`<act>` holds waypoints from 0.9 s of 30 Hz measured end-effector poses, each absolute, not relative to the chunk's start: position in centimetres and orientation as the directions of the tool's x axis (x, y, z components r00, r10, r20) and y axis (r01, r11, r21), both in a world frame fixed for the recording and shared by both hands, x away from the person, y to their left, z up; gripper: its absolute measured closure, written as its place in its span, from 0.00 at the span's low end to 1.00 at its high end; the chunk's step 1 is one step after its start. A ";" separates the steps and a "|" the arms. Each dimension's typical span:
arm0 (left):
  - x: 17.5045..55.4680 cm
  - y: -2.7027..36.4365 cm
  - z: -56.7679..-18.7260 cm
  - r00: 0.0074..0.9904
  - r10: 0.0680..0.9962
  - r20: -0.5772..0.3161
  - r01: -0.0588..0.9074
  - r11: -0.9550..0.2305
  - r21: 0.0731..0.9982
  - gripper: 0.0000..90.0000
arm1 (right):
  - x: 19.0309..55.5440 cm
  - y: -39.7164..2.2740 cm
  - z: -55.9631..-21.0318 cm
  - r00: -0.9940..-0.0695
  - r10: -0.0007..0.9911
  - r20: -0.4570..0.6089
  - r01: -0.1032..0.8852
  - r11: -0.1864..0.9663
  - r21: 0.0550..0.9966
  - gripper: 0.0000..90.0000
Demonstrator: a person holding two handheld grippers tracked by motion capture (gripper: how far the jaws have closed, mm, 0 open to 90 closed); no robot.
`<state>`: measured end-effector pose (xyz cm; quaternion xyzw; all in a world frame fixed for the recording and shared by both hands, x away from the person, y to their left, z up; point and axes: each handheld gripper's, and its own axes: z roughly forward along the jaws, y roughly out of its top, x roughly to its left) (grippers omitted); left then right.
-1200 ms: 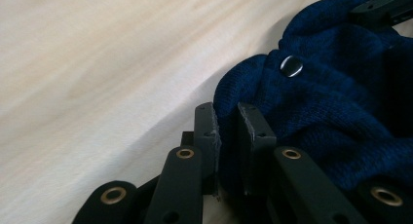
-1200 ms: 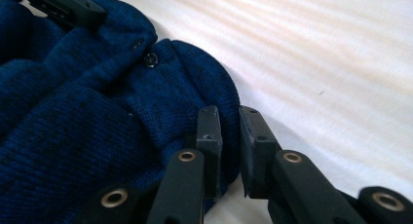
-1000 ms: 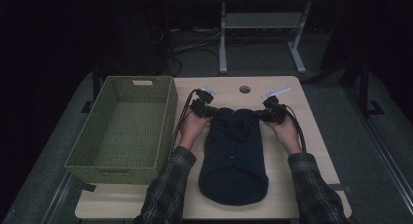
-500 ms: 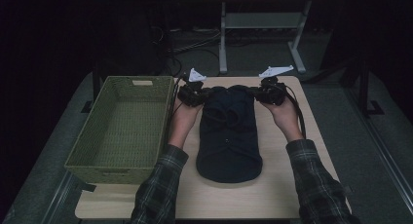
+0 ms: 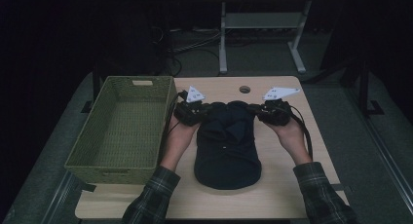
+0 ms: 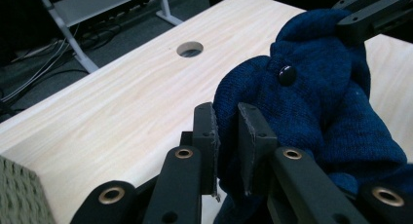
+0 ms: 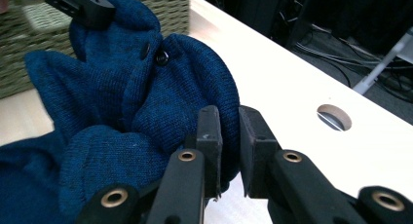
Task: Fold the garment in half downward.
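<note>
We see the left gripper and right gripper each pinching a far corner of the navy knit garment, which lies on the wooden table beside the green wicker basket.

There was one desk, and on it one dark blue knitted garment and one green woven basket at the left edge. Two grippers were counted, a left gripper and a right gripper, each with two fingers. The garment showed what looked like two dark buttons, and the desk had one round hole near the far edge.
</note>
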<state>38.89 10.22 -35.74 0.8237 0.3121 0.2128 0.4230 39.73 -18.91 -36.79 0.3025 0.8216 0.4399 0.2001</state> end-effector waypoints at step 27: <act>28.2 10.2 -40.4 0.793 0.605 0.072 0.339 -0.536 0.773 0.87 | 29.8 -19.7 -40.4 -0.834 0.549 0.050 0.364 0.480 0.798 0.88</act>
